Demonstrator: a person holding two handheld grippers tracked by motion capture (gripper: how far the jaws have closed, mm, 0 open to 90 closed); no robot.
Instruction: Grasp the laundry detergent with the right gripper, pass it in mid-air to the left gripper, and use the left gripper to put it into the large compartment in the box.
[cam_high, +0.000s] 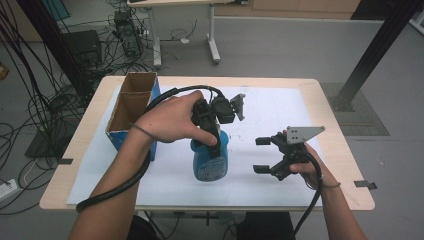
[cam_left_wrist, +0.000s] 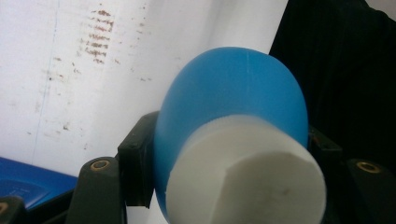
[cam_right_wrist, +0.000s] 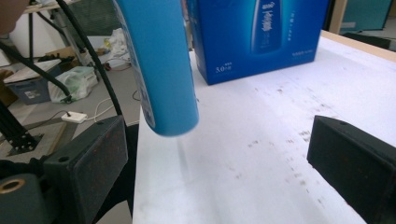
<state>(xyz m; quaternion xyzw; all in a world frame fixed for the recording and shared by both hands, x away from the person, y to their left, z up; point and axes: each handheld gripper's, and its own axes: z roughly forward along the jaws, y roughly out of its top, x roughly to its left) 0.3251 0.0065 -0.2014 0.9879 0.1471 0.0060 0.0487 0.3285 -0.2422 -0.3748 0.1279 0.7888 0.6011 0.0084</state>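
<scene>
Left gripper (cam_high: 212, 137) is clamped on the blue bottle (cam_high: 210, 162) beside the blue box (cam_high: 131, 115); right gripper (cam_high: 264, 155) gapes empty. Slick plastic, probably heavyish, so grab its neck.

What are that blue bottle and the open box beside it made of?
The bottle looks like smooth, slightly glossy plastic with a matte white cap. The box looks like cardboard: plain brown inside, glossy blue print outside.
</scene>
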